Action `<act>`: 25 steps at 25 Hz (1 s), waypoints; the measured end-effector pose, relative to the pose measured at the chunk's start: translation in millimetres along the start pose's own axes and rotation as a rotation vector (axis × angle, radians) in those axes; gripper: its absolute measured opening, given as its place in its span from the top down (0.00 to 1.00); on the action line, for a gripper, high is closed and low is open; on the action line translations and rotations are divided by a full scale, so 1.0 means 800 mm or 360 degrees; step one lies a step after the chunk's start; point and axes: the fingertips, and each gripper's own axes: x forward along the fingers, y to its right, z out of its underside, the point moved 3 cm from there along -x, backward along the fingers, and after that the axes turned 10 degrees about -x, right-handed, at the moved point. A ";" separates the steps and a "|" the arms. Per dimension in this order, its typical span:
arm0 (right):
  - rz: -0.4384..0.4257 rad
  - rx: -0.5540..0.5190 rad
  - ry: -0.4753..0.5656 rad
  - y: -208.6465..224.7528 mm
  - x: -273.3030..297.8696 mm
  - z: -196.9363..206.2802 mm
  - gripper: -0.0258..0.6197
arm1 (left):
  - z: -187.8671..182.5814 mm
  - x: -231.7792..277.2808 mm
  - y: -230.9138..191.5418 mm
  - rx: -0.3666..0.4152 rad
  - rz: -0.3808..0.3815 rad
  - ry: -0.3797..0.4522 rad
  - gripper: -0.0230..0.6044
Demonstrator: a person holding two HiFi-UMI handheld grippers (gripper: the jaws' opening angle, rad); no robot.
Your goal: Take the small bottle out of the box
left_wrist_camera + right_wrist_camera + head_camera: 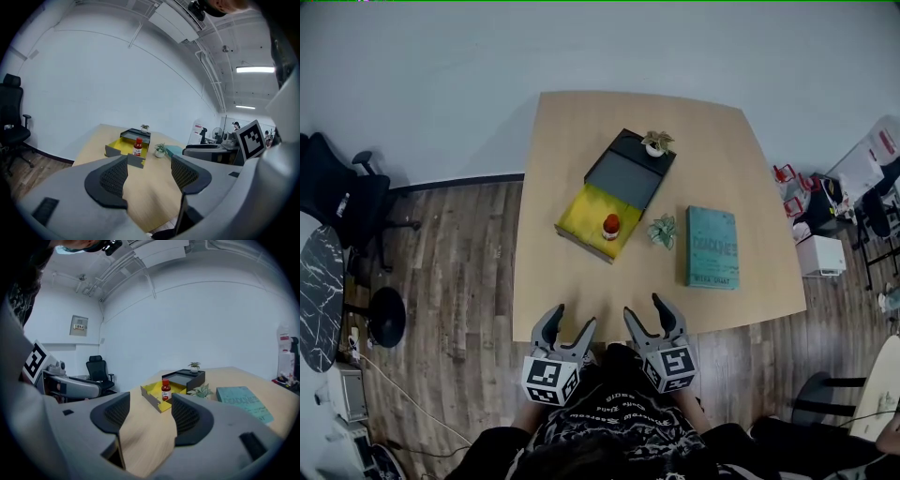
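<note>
A small bottle (610, 225) with a red cap stands upright in the yellow-lined open box (584, 214) near the table's middle; it also shows as the bottle (137, 146) in the left gripper view and the bottle (165, 390) in the right gripper view. My left gripper (567, 326) hovers open at the table's near edge, well short of the box. Beside it, my right gripper (645, 314) is also open and empty. In the gripper views, the left gripper (149, 174) and right gripper (150, 414) hold nothing between their pads.
The box's dark grey lid (628, 171) lies behind the yellow part, with a small potted plant (656, 142) on it. A second small plant (663, 231) and a teal book (712, 247) lie right of the box. An office chair (337, 197) stands on the floor at left.
</note>
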 end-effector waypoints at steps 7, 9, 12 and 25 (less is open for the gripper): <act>-0.0036 -0.0005 0.0028 0.025 0.027 -0.023 0.51 | -0.022 0.017 -0.004 -0.0010 -0.0041 0.0030 0.49; -0.0047 -0.0016 0.0049 0.033 0.036 -0.032 0.51 | -0.028 0.023 -0.006 -0.0011 -0.0058 0.0043 0.49; -0.0065 -0.0028 0.0069 0.041 0.050 -0.041 0.52 | -0.033 0.026 -0.008 -0.0012 -0.0087 0.0063 0.49; -0.0241 -0.0114 0.0194 0.065 0.134 -0.095 0.53 | -0.045 0.021 -0.039 -0.0049 -0.0246 0.0121 0.49</act>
